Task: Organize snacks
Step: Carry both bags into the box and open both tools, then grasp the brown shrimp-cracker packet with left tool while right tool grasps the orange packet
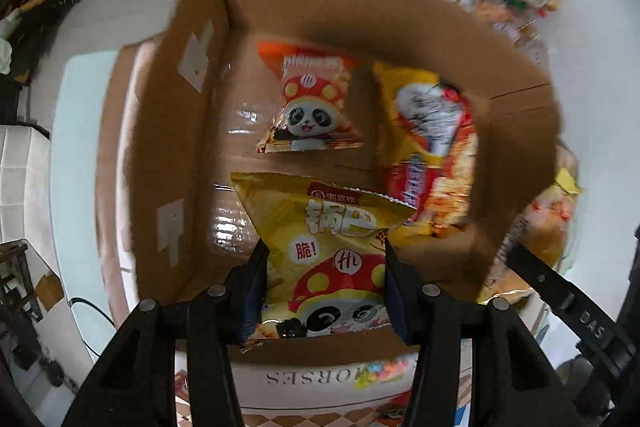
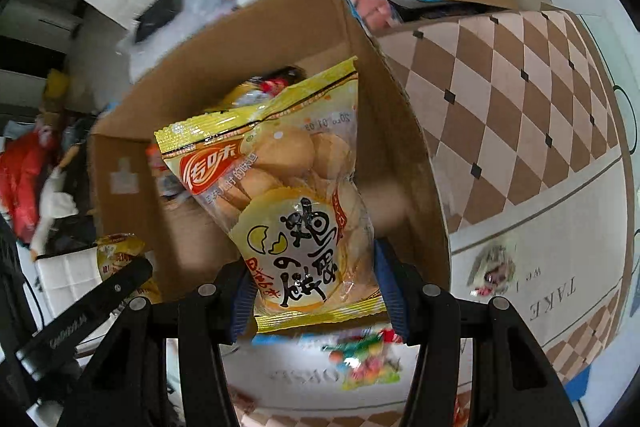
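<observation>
Two grippers each carry a snack packet above an open cardboard box (image 1: 180,131). The left gripper (image 1: 325,267) has its fingers clamped on the sides of a yellow crisp packet with a panda mushroom (image 1: 320,251), which hangs over the near part of the box. On the box floor lie an orange panda packet (image 1: 310,103) in the middle and, just right of it, a yellow and red packet (image 1: 434,147) against the right wall. The right gripper (image 2: 316,267) pinches a yellow egg-biscuit packet (image 2: 288,195) over the same box (image 2: 404,131). A checkered cloth (image 2: 520,99) covers the table to the right.
</observation>
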`<action>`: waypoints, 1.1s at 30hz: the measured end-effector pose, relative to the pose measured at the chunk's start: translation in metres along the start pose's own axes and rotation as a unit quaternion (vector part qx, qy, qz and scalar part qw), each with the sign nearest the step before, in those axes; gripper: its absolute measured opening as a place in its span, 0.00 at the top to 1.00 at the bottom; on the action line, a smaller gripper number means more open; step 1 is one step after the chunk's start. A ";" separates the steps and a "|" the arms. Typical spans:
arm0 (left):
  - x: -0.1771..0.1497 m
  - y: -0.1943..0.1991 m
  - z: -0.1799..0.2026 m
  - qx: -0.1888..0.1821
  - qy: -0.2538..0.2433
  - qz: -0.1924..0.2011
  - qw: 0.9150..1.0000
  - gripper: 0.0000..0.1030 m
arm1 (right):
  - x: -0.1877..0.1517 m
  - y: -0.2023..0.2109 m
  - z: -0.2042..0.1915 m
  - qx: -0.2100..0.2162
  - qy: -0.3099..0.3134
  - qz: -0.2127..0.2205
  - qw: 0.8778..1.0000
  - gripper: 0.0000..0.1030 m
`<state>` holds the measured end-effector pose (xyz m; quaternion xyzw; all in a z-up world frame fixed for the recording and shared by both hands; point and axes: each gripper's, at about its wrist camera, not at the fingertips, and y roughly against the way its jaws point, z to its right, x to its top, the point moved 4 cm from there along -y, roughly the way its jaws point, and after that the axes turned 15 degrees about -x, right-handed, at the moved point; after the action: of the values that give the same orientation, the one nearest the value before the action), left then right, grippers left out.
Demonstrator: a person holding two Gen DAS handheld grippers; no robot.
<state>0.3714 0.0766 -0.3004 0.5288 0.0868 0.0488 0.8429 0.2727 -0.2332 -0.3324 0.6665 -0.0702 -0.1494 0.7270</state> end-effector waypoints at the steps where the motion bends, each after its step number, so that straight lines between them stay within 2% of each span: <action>1: 0.004 -0.009 -0.004 0.003 0.002 -0.009 1.000 0.53 | 0.002 -0.010 0.000 -0.003 -0.003 -0.006 1.000 0.44; 5: 0.009 -0.036 -0.015 0.012 0.009 -0.039 0.999 0.53 | 0.005 -0.037 0.002 -0.018 -0.008 -0.022 1.000 0.44; 9: 0.005 -0.056 -0.020 0.004 0.013 -0.074 0.997 0.53 | 0.003 -0.058 0.000 -0.033 0.004 -0.041 0.999 0.44; 12: 0.001 -0.065 -0.023 0.004 0.015 -0.090 0.996 0.51 | 0.001 -0.068 -0.006 -0.042 0.018 -0.066 0.997 0.40; 13: 0.001 -0.066 -0.023 0.008 0.011 -0.090 0.996 0.51 | 0.000 -0.070 -0.009 -0.043 0.024 -0.070 0.996 0.34; 14: 0.001 -0.066 -0.023 0.013 0.009 -0.089 0.996 0.49 | 0.000 -0.070 -0.012 -0.047 0.032 -0.069 0.996 0.19; 15: 0.000 -0.066 -0.023 0.017 0.005 -0.087 0.996 0.45 | 0.000 -0.069 -0.014 -0.051 0.037 -0.069 0.996 0.11; 16: -0.001 -0.065 -0.022 0.018 0.004 -0.084 0.996 0.41 | -0.001 -0.067 -0.018 -0.049 0.041 -0.067 0.996 0.08; 18: -0.002 -0.063 -0.021 0.018 0.001 -0.077 0.997 0.23 | -0.003 -0.064 -0.022 -0.055 0.050 -0.064 0.995 0.08; 22: -0.001 -0.052 -0.015 0.027 -0.008 -0.062 0.998 0.23 | -0.007 -0.063 -0.027 -0.054 0.053 -0.065 0.995 0.08; 27: -0.013 -0.031 -0.005 0.021 -0.022 -0.043 0.999 0.22 | -0.013 -0.055 -0.025 -0.051 0.062 -0.056 0.995 0.08; 33: -0.041 0.004 0.012 0.025 -0.049 0.019 0.998 0.22 | -0.027 -0.028 -0.025 -0.044 0.079 -0.011 0.996 0.08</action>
<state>0.3341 0.0606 -0.2873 0.5527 0.0364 0.0362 0.8318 0.2516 -0.2029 -0.3606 0.6442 0.0012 -0.1070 0.7574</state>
